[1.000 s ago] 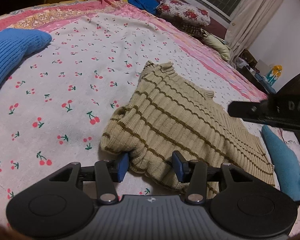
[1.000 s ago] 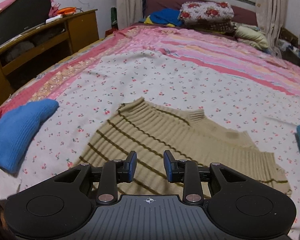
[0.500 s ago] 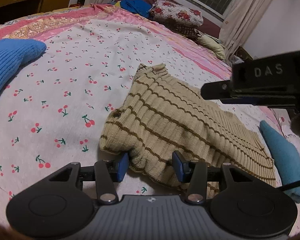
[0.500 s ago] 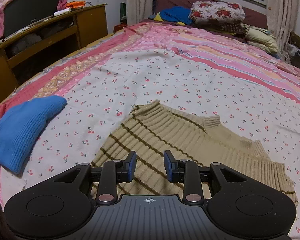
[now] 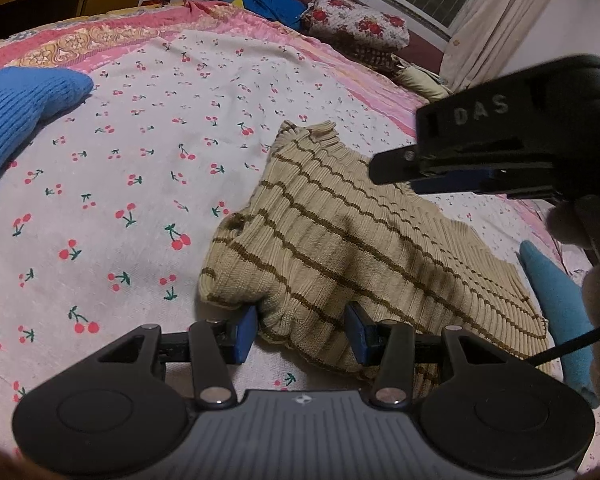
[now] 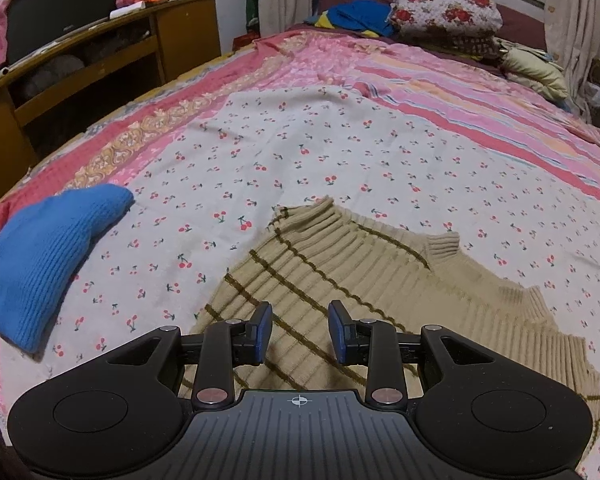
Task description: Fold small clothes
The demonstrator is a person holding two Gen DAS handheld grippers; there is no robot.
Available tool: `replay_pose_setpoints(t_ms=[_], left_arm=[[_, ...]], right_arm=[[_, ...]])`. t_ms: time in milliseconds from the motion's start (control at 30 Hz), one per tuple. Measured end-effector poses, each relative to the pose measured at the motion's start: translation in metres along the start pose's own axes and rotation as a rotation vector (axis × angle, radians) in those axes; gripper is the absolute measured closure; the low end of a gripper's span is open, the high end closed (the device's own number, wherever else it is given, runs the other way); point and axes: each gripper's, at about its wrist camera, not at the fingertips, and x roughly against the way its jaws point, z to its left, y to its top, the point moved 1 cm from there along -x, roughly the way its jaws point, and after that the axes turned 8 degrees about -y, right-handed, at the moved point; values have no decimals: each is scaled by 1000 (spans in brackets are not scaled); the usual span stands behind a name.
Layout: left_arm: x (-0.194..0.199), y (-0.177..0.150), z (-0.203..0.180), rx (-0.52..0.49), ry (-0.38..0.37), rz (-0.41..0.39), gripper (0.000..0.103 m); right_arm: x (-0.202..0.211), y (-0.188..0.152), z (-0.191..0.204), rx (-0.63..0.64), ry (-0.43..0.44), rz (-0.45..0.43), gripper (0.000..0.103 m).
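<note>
A wide bed covered by a white cherry-print sheet [image 6: 300, 152] with pink striped and floral borders is filling the room, and it is carrying everything being worked on. At the head edge, a red rose-patterned folded quilt [image 6: 446, 12] and a heap of blue cloth are sitting under a curtained window. A wooden desk [image 6: 100, 60] is standing beyond the bed's left edge.

In the middle of the sheet, toward the near edge, a beige ribbed knit sweater with thin brown stripes [image 5: 340, 240] is lying mostly flat, its collar pointing toward the head of the bed and its near corner bunched into a soft roll, probably where a fold is being started. A bright blue ribbed knit garment [image 6: 44, 260] is lying by the left edge, seemingly set aside. A smaller teal cloth piece [image 5: 556, 292] is resting just beside the sweater's right hem.

The left gripper [image 5: 302, 328], black with blue pads, is sitting low at the sweater's bunched near corner, its fingers spread either side of the roll; I cannot tell whether they are touching it, but they are placed as if to pinch it. The right gripper [image 6: 300, 332] is hovering above the striped body of the sweater, fingers parted and holding nothing, likely waiting to take a second grip.
</note>
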Motion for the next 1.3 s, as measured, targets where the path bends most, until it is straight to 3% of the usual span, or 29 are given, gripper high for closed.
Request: replay_pose_setpoints(t_ms=[467, 667, 767, 833, 900, 967, 1033, 1067, 1133, 1300], left_arm=[[6, 5, 12, 74, -11, -38, 52], [1, 4, 12, 64, -4, -25, 53], [-1, 4, 12, 58, -3, -20, 53], [-2, 3, 12, 51, -3, -21, 53], [-3, 2, 11, 40, 2, -23, 53], [-3, 2, 10, 27, 7, -26, 53], [-3, 1, 8, 11, 14, -31, 52], [-3, 0, 7, 1, 18, -34, 52], [-3, -1, 4, -14, 27, -44, 52], [-4, 0, -6, -26, 35, -66, 47]], right_arm=[[-37, 27, 10, -29, 61, 63, 68], [-73, 40, 26, -69, 65, 154, 66], [-90, 44, 36, -44, 28, 175, 59], [-100, 47, 44, -19, 14, 193, 47], [-108, 48, 55, 42, -16, 198, 41], [-113, 46, 62, 86, -71, 185, 45], [-116, 44, 61, 121, -124, 160, 67], [-115, 44, 57, 120, -118, 155, 70], [-110, 45, 46, 106, -95, 151, 86], [-77, 46, 9, 1, 5, 112, 92]])
